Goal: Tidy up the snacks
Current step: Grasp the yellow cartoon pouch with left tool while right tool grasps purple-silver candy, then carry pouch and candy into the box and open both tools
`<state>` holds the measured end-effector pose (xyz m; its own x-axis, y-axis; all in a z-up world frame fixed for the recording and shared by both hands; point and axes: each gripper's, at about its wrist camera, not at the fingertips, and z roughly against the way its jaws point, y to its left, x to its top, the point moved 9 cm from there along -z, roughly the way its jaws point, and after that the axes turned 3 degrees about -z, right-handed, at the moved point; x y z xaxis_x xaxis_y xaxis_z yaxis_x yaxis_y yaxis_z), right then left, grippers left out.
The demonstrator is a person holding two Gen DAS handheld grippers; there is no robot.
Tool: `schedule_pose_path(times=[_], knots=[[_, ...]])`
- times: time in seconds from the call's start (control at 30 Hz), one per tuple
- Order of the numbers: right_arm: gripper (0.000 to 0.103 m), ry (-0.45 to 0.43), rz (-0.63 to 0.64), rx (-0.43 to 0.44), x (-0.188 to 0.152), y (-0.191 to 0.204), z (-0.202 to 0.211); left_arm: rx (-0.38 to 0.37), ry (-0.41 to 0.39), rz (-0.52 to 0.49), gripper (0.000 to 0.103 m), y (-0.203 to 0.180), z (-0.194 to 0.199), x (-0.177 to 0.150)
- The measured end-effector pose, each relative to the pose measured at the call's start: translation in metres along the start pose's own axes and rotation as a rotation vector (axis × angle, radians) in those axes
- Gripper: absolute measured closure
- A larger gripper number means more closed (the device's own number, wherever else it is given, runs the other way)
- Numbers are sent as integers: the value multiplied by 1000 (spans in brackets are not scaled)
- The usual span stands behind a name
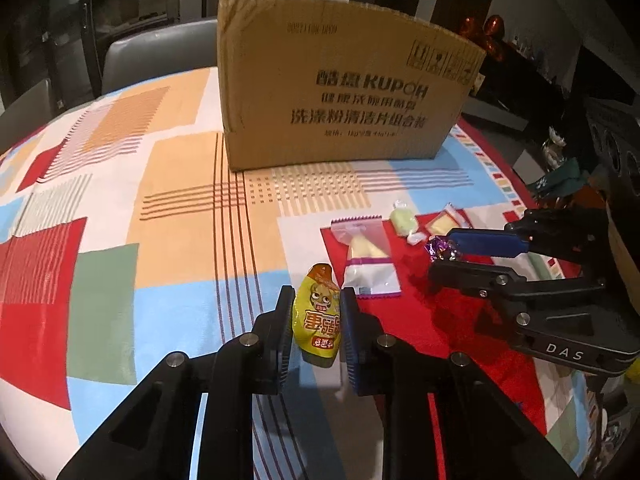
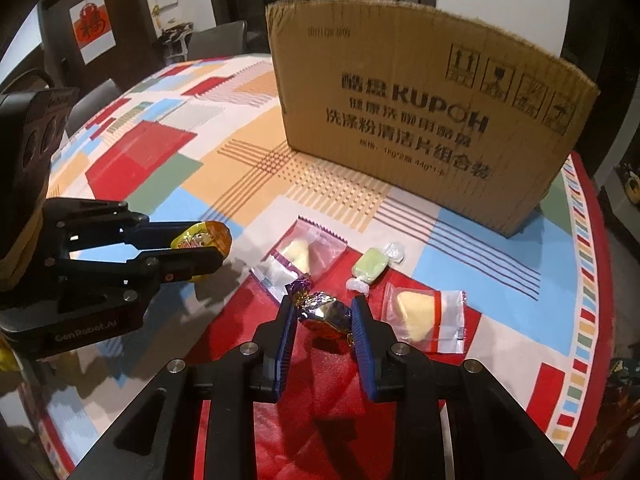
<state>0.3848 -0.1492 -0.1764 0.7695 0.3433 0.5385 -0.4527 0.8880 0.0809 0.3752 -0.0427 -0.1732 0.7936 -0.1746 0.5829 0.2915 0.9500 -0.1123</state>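
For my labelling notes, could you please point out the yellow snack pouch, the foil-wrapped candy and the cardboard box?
yellow snack pouch (image 1: 317,316), left wrist view, printed front.
foil-wrapped candy (image 2: 324,314), right wrist view, shiny middle.
cardboard box (image 2: 420,92), right wrist view, printed side.

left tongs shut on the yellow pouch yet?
Shut: both pads of the left tongs press the yellow pouch sides.

A yellow pouch (image 1: 318,312) is clamped by the left gripper (image 1: 315,300); a foil candy (image 1: 440,249) is pinched by the right gripper (image 1: 448,254).
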Motion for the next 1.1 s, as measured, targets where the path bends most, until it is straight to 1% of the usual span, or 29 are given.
schedule_pose_path(times=[0.23,0.57,0.67,0.87,1.1], knots=[[74,-58,-4,3,10,3,23,10,-65,2,80,-4,27,13],[74,-185,-45,-2,34,2,69,0,-160,-11,80,-16,63,44],[74,-210,-56,-2,41,1,78,0,-186,-19,80,-18,72,53],[74,-272,-76,-16,60,-8,99,5,-241,-43,80,-24,88,80],[74,-370,-103,-43,94,-23,128,22,-332,-82,80,-27,110,124]])
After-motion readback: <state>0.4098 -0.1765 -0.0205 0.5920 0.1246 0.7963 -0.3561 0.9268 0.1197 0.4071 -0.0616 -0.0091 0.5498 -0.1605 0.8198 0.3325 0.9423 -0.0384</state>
